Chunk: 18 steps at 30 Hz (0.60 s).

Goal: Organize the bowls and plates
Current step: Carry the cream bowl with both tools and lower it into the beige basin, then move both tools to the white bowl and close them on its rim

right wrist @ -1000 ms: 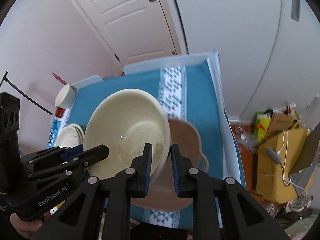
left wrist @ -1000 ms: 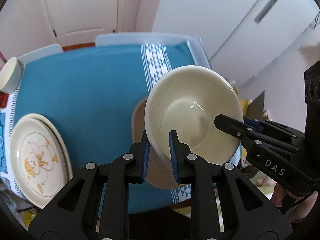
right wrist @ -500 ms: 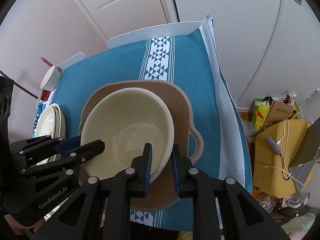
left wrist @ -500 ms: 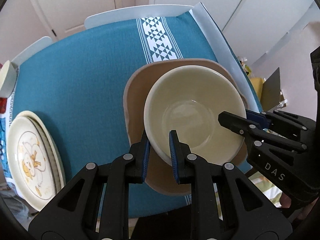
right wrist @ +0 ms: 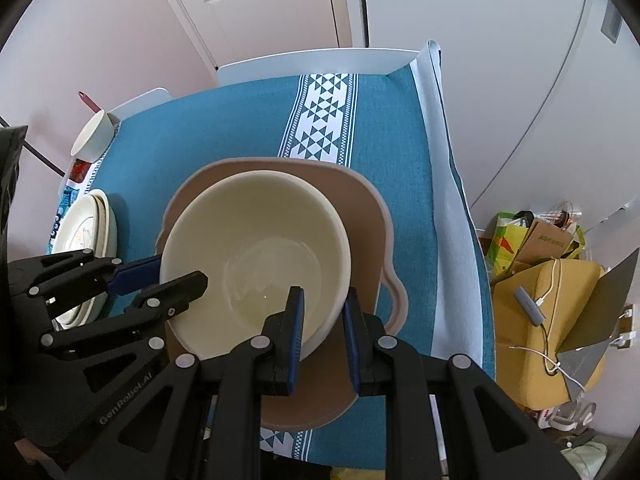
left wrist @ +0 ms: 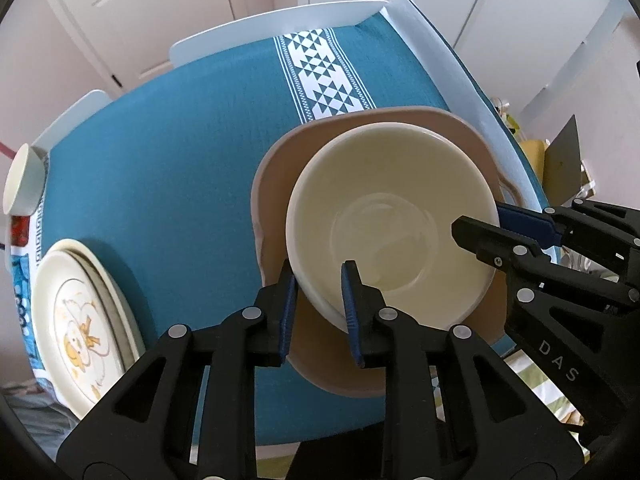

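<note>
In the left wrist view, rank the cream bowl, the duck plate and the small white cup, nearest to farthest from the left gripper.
1. Cream bowl: its rim sits between the left gripper fingers, on the tan dish.
2. Duck plate: on the table's left edge.
3. Small white cup: far left corner.
</note>
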### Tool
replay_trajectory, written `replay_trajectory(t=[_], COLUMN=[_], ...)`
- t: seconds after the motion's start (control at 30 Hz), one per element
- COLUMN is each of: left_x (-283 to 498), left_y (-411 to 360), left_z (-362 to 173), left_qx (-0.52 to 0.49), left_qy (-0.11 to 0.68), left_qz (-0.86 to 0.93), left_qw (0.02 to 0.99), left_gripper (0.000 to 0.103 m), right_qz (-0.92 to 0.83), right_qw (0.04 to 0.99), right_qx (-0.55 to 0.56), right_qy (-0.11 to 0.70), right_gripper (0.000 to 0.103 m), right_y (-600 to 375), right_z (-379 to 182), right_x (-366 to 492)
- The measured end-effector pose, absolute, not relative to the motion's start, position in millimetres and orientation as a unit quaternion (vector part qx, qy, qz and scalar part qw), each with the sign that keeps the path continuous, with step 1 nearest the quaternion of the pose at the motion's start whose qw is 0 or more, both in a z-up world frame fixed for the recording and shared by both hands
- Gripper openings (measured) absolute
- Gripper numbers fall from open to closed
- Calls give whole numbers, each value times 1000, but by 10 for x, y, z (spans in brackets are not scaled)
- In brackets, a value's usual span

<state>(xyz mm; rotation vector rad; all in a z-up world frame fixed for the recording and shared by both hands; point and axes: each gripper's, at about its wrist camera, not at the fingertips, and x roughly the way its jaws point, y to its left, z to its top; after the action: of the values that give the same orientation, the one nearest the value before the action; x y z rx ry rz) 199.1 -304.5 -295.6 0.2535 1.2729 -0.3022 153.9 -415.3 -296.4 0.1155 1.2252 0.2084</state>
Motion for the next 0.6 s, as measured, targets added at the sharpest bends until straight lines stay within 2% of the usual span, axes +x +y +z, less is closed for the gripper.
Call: replay_trajectory(t=[0.17, 0.3, 0.6], left_x=[1984, 1950, 1883], left_y=[-3049, -3099, -3041], left_z=[-2862, -2763, -2513], left_qx=[120, 134, 130], left_qy=[583, 566, 554], left_qz=[-143, -150, -154], left_qw=[791, 800, 808], left_gripper=[26, 44, 45], right_qz=[98, 98, 96], right_qw=[816, 816, 827], right_qx=[66, 71, 87], right_qy=[565, 566, 546], right_gripper=[18, 18, 18], right_y=[-4217, -4220, -4289], right_z=[-2861, -2853, -2633], right_x=[1503, 1509, 1436])
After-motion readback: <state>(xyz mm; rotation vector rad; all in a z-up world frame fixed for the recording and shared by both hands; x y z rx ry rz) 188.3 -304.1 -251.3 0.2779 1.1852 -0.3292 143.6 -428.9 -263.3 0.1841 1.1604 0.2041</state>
